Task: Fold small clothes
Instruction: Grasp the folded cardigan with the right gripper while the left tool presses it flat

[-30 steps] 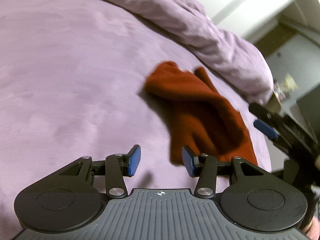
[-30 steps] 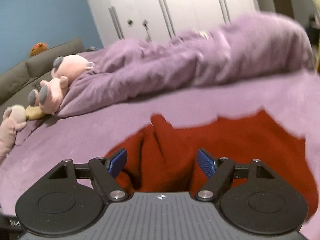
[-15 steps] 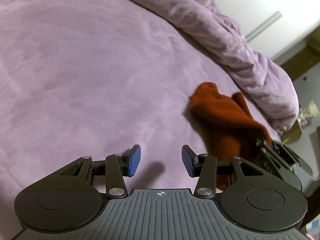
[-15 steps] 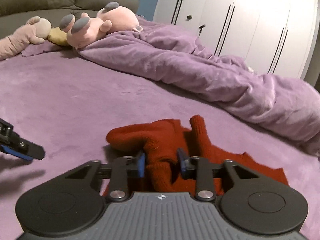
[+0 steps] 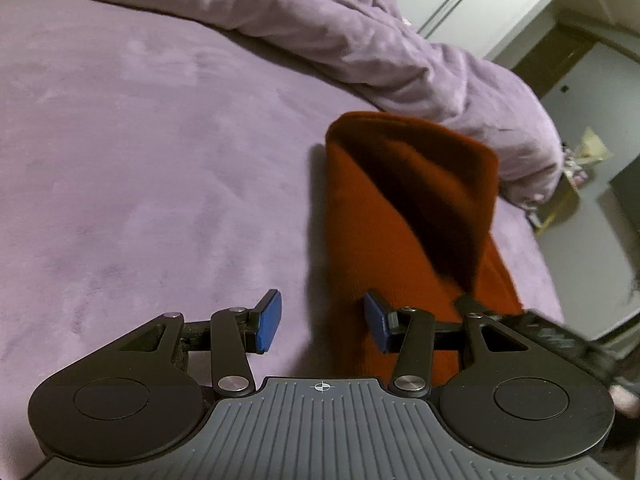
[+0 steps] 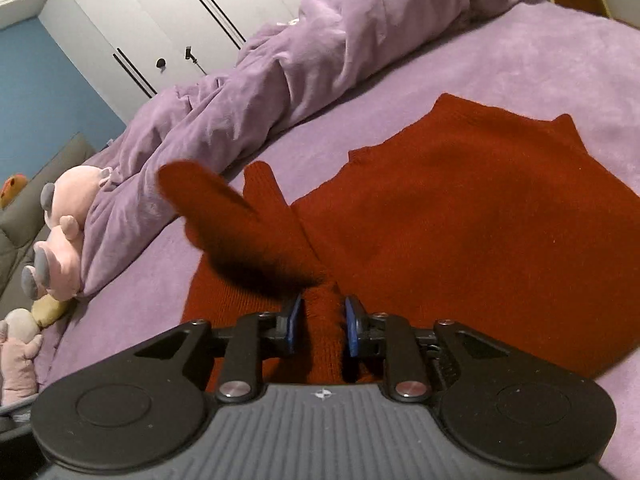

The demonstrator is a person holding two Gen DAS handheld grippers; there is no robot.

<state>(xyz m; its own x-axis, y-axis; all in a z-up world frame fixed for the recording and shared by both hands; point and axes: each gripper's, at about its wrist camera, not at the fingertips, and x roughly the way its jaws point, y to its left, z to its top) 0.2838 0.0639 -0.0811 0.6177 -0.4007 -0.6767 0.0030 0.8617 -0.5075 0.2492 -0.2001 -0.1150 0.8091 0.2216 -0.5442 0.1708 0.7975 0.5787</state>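
Gripping a bunched fold of the red knit sweater (image 6: 480, 208), the right gripper (image 6: 320, 326) has both blue pads pressed on the cloth; its jaws have just eased slightly wider after closing, fabric still pinched between them. A blurred sleeve (image 6: 216, 208) lifts off toward 10 o'clock from the grip. Sweater body lies flat on the purple bed (image 6: 540, 60), spreading from the gripper toward 2 o'clock, neckline edge facing the rumpled purple duvet (image 6: 280, 68) at 11 o'clock. Pink plush toys (image 6: 64, 228) sit at 9 o'clock beside a grey couch; white wardrobe doors (image 6: 168, 20) at 11 o'clock.

Left wrist view: left gripper (image 5: 322, 322) released, jaws half spread, nothing between the pads. The sweater (image 5: 372, 240) here stands as a raised, curled fold at 1 o'clock, its near edge just beside the right-hand pad; contact cannot be told. Right gripper (image 5: 560, 336) shows blurred at 4 o'clock, at the sweater's lower corner. Bed cover (image 5: 140, 160) fills 9 to 12 o'clock.
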